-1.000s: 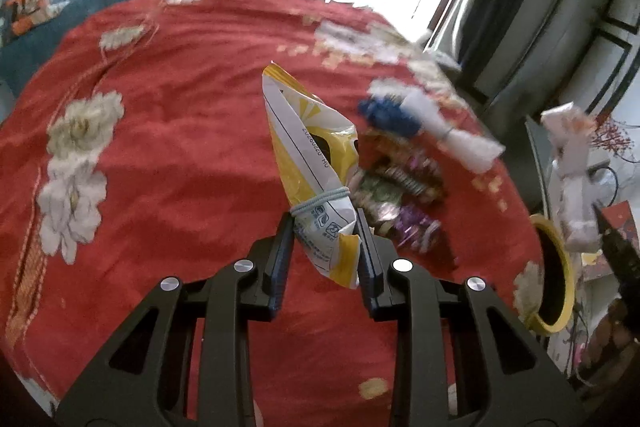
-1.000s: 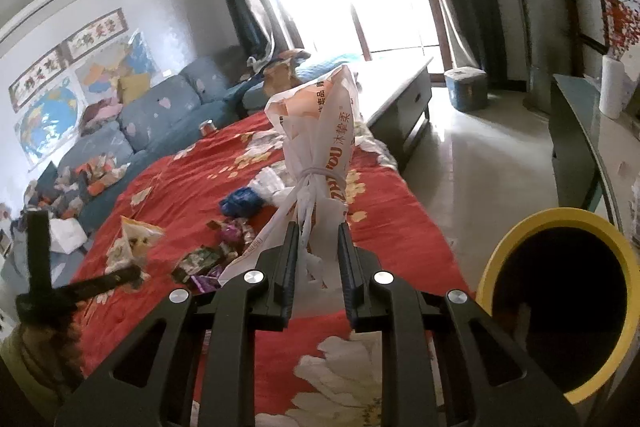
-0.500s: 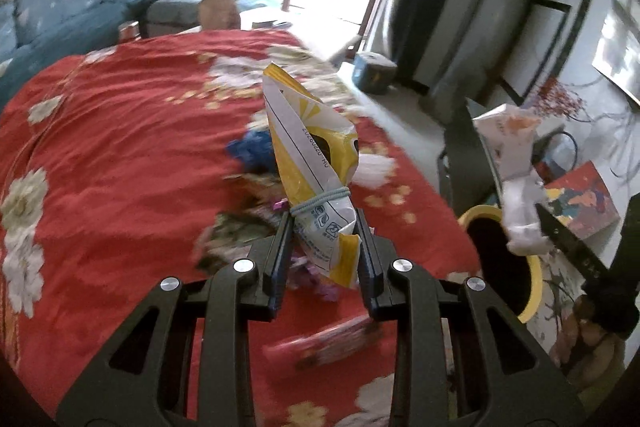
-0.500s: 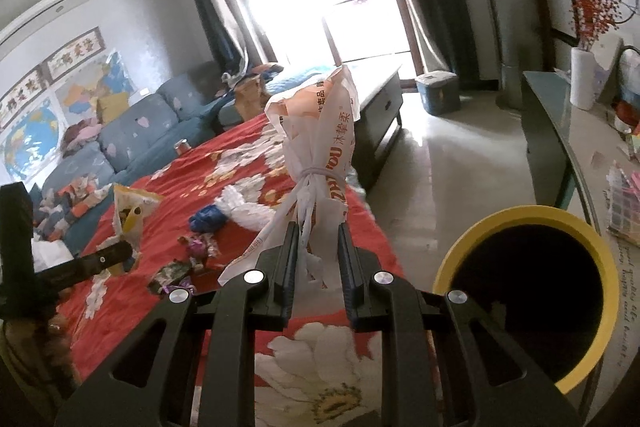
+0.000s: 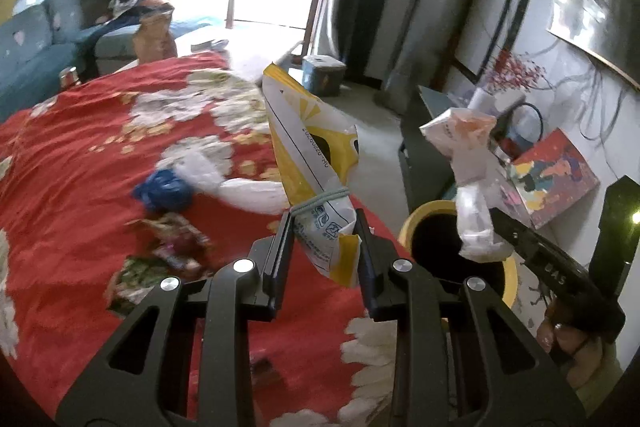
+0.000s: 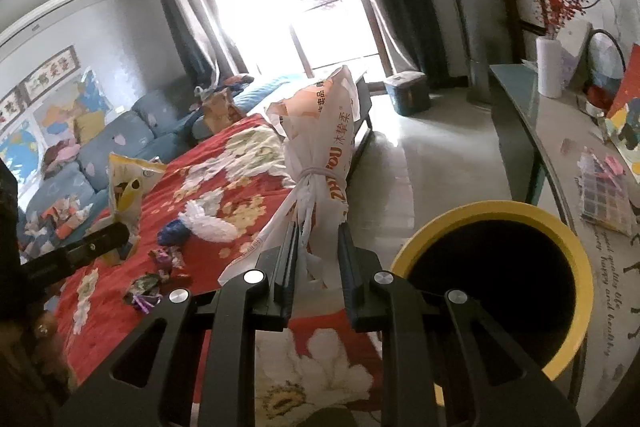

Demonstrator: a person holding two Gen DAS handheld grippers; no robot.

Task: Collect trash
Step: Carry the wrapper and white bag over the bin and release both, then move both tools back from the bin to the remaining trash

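In hand: left gripper clamped on yellow bag; right gripper clamped on white bag
Left: neither in yellow bin; wrappers on red cloth

Both claws now sit farther right, toward the yellow bin. The left claw, with its yellow packet, is nearer the table's right edge; the right claw now has the bin closer.

Your wrappers at eight o'clock blur beyond reading; the bin hides its contents in darkness at four o'clock, its lower rim behind your right gripper.
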